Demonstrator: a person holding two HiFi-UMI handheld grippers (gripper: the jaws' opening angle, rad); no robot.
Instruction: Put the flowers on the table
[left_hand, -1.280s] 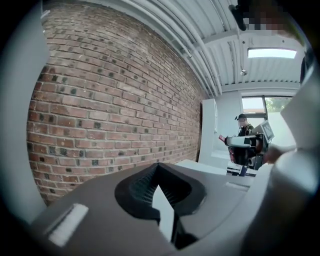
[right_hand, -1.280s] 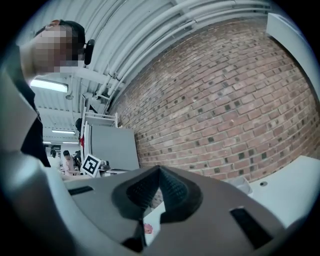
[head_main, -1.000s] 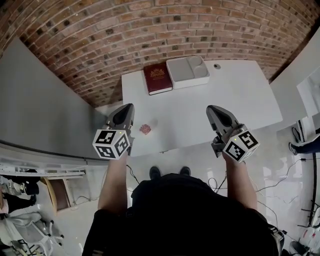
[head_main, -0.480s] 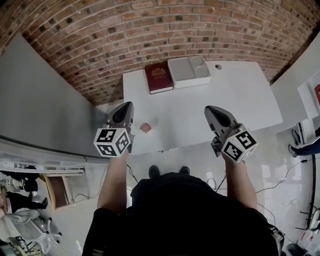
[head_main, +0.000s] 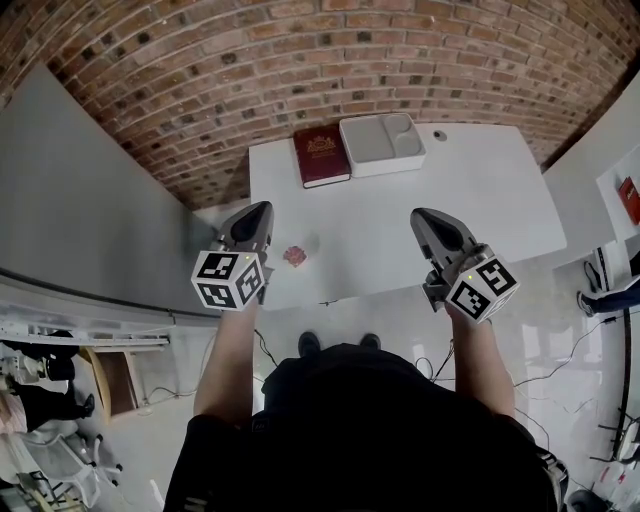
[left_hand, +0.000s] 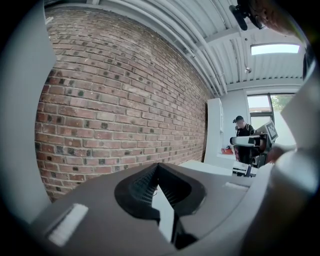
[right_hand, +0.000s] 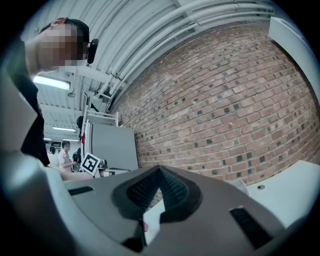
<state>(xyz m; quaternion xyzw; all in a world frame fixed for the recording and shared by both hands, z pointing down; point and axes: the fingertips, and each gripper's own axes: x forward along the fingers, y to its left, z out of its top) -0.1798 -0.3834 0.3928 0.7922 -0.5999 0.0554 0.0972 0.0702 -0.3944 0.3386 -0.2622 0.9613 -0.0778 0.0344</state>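
A small pink flower (head_main: 294, 256) lies on the white table (head_main: 470, 190) near its front left edge. My left gripper (head_main: 260, 207) hovers just left of the flower, above the table's left edge, shut with nothing between its jaws (left_hand: 158, 165). My right gripper (head_main: 424, 214) is held over the table's front edge, well right of the flower, also shut and empty (right_hand: 160, 168). Through the gap under its jaws in the right gripper view, a speck of the flower (right_hand: 145, 226) shows.
A dark red book (head_main: 321, 155) and a white compartment tray (head_main: 382, 143) sit at the table's far edge by the brick wall (head_main: 300, 60). A grey panel (head_main: 90, 200) stands left of the table. Cables (head_main: 560, 360) lie on the floor.
Both grippers have stayed shut and nearly still. The left one has drifted slightly right, toward the flower.
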